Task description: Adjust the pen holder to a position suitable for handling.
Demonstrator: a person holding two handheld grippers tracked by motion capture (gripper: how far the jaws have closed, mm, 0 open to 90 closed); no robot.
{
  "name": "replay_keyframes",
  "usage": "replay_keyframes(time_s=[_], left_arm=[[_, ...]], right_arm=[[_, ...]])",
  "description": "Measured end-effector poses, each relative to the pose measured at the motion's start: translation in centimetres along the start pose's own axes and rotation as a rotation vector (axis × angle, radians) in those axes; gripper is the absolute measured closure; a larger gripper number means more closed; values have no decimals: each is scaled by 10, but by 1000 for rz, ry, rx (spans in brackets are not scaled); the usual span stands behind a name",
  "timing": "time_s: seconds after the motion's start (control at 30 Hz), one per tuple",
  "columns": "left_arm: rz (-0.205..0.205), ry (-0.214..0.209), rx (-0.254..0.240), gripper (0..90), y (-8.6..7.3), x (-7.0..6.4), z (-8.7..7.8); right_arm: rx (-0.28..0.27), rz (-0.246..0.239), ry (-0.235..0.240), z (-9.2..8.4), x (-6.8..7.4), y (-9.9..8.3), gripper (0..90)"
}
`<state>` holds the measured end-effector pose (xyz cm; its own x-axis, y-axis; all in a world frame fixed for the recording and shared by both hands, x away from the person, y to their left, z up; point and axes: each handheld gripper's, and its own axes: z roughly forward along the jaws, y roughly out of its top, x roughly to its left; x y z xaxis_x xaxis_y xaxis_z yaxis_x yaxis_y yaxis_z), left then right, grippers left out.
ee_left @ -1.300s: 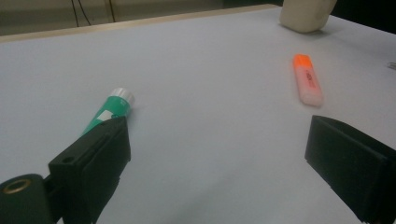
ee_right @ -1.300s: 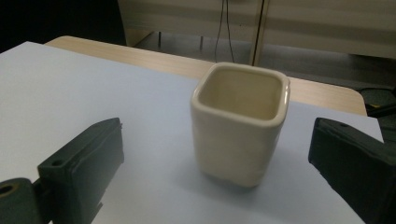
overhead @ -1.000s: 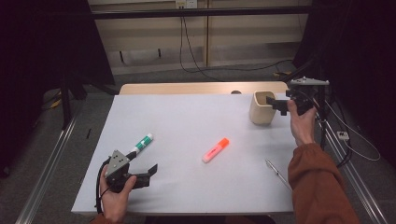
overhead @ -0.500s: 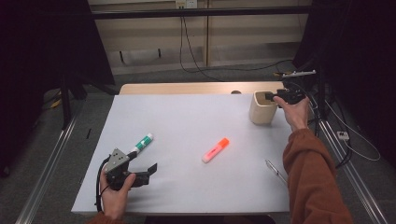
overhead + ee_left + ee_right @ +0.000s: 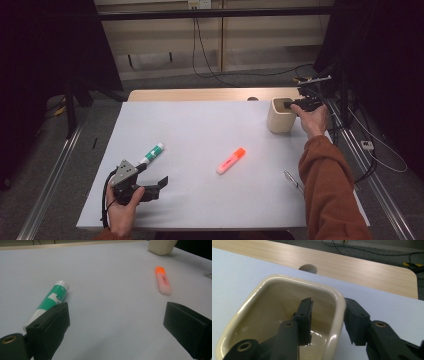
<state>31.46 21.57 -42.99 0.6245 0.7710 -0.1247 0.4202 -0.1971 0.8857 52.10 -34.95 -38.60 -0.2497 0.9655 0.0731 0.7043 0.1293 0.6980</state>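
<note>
1. Far left of the cup, near the front edge of the table (image 5: pixel 200 125): the left gripper (image 5: pixel 150 185) just sits low over the white top with its jaws wide apart and nothing between them. It's idle, and I'd leave it that way.
2. Just behind it, still well left of the cup, lies the green-and-white marker (image 5: pixel 151 153), flat, with its white cap pointing toward the cup's end of the table.
3. About halfway to the cup is the orange highlighter (image 5: pixel 231 160), flat and touching nothing.
4. The cream cup (image 5: pixel 281 116) stands upright at the far right of the table and looks empty inside.
5. The right gripper (image 5: pixel 328 322) has one jaw inside the cup and one outside, straddling the near wall (image 5: pixel 338 315). The jaws have just been closing, but there's still a gap on both sides, so no clamp yet.
6. My take: finish squeezing with the wall centred between the pads (image 5: pixel 305 320), go deep enough that the glazed rim can't slip out, and don't lift until it's firm.
7. Right of the cup, toward the front, a silvery pen (image 5: pixel 291 180) lies by the sleeve.
</note>
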Motion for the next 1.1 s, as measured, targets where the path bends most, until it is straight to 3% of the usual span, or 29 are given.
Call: replay_keyframes(time_s=[0.07,0.2,0.3,0.4,0.5,0.6,1.1], left_arm=[[-4,1,-4,66,0,0,0],[-4,1,-6,66,0,-1,0],[-3,-1,-6,66,0,-1,-1],[0,-1,-7,66,0,-1,-1],[-3,-3,-4,66,-1,-1,-1],[-3,-2,-2,66,-1,0,-1],[4,6,-2,66,-2,0,-5]], right_arm=[[27,14,-3,0,-2,-1,720],[24,20,-15,-1,-2,-1,747],[38,-9,-70,-1,6,2,792],[54,-39,-89,0,7,4,796],[65,-35,-104,0,10,4,800],[66,-5,-102,0,9,4,807],[66,-12,-76,-8,14,3,836]])
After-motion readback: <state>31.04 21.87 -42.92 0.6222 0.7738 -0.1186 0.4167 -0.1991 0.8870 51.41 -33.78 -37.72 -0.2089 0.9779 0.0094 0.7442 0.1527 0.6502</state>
